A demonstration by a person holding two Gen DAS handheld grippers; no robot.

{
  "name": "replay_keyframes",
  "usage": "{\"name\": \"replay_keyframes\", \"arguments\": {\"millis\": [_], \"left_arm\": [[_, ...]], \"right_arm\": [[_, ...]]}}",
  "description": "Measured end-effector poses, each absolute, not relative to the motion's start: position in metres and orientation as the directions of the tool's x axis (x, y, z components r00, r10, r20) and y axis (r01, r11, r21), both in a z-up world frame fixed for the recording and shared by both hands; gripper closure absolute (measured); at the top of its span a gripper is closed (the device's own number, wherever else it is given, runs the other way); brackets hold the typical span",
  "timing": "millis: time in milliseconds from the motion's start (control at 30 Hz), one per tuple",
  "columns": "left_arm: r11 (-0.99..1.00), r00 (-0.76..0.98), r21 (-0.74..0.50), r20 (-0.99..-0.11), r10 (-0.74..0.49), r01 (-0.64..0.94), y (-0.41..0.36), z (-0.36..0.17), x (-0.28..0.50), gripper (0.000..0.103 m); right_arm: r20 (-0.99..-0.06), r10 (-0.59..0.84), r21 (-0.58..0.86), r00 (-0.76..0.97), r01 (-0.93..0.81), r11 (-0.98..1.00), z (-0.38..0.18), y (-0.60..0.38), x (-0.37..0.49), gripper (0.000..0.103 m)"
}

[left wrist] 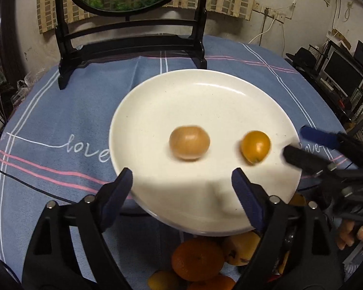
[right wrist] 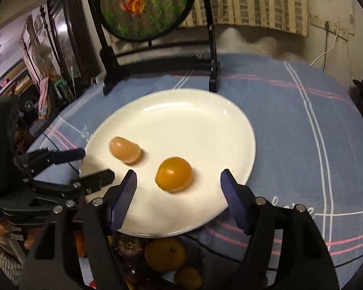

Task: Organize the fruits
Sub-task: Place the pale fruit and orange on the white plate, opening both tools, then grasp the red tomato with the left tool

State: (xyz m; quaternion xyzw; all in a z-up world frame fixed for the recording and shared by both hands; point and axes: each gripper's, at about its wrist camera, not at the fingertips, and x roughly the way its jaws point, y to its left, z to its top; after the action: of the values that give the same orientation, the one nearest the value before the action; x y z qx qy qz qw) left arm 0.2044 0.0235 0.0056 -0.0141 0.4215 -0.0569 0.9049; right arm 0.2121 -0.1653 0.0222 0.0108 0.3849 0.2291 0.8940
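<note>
A white plate lies on the blue tablecloth. On it rest a pale tan fruit and a deeper orange fruit, a little apart. My left gripper stands open over the plate's near edge, just short of the tan fruit. My right gripper is open too. The orange fruit sits at the mouth of its jaws, and neither pad touches it. Nothing is held.
A black wooden stand with a round painted panel rises behind the plate. A heap of oranges and other fruit lies under the plate's near rim. A hand shows at the right. Cluttered shelves flank the table.
</note>
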Motion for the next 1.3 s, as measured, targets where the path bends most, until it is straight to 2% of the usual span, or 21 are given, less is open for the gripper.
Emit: {"name": "replay_keyframes", "arguments": {"millis": [67, 100, 133, 167, 233, 300, 367, 467, 533, 667, 867, 1100, 1200, 1300], "left_arm": [[0.995, 0.66, -0.051, -0.745, -0.095, 0.085, 0.026, 0.01, 0.199, 0.014], [0.995, 0.679, -0.042, -0.729, -0.089, 0.085, 0.028, 0.015, 0.193, 0.012], [0.996, 0.693, -0.04, -0.716, -0.087, 0.084, 0.03, 0.019, 0.188, 0.009], [0.996, 0.708, -0.041, -0.701, -0.087, 0.081, 0.032, 0.023, 0.181, 0.007], [0.996, 0.746, -0.059, -0.66, -0.088, 0.065, 0.041, 0.032, 0.159, 0.003], [0.996, 0.772, -0.072, -0.629, -0.091, 0.059, 0.048, 0.033, 0.14, 0.002], [0.992, 0.79, -0.102, -0.601, -0.123, 0.077, 0.054, 0.032, 0.118, 0.002], [0.984, 0.777, -0.164, -0.611, -0.153, 0.065, 0.066, 0.025, 0.089, 0.002], [0.984, 0.777, -0.174, -0.613, -0.143, 0.045, 0.074, 0.018, 0.067, 0.002], [0.995, 0.7, -0.1, -0.71, -0.079, 0.01, 0.073, -0.006, 0.059, 0.002], [0.997, 0.664, -0.035, -0.745, -0.069, 0.064, 0.057, -0.013, 0.065, 0.002], [0.997, 0.575, -0.062, -0.815, -0.075, 0.043, 0.066, -0.029, 0.079, 0.003], [0.999, 0.602, -0.037, -0.797, -0.043, 0.022, 0.075, -0.025, 0.078, 0.003], [0.998, 0.667, -0.007, -0.744, 0.035, -0.06, 0.087, -0.014, 0.072, 0.004]], "right_arm": [[-0.588, 0.453, 0.212, 0.67, -0.412, 0.886, 0.046, -0.177, 0.194, 0.031], [-0.512, 0.46, 0.198, 0.726, -0.421, 0.885, 0.064, -0.184, 0.179, 0.027], [-0.443, 0.453, 0.172, 0.773, -0.423, 0.89, 0.08, -0.19, 0.163, 0.011], [-0.386, 0.435, 0.14, 0.813, -0.415, 0.899, 0.092, -0.194, 0.148, 0.001], [-0.311, 0.395, 0.058, 0.864, -0.398, 0.916, 0.107, -0.204, 0.119, 0.001], [-0.414, 0.403, 0.039, 0.816, -0.426, 0.904, 0.096, -0.212, 0.11, 0.001], [-0.467, 0.417, 0.137, 0.779, -0.402, 0.905, 0.073, -0.23, 0.103, 0.001], [-0.47, 0.49, 0.282, 0.734, -0.401, 0.872, 0.052, -0.257, 0.083, 0.001], [-0.471, 0.479, 0.275, 0.741, -0.393, 0.878, 0.045, -0.264, 0.067, 0.001], [-0.527, 0.423, 0.22, 0.737, -0.362, 0.906, 0.031, -0.259, 0.048, 0.001], [-0.567, 0.384, 0.192, 0.729, -0.336, 0.922, 0.021, -0.248, 0.047, 0.001], [-0.591, 0.404, 0.308, 0.698, -0.268, 0.913, 0.014, -0.265, 0.058, 0.001], [-0.629, 0.42, 0.356, 0.655, -0.237, 0.904, 0.006, -0.269, 0.063, 0.001], [-0.621, 0.45, 0.387, 0.642, -0.248, 0.888, 0.005, -0.27, 0.063, 0.001]]}}
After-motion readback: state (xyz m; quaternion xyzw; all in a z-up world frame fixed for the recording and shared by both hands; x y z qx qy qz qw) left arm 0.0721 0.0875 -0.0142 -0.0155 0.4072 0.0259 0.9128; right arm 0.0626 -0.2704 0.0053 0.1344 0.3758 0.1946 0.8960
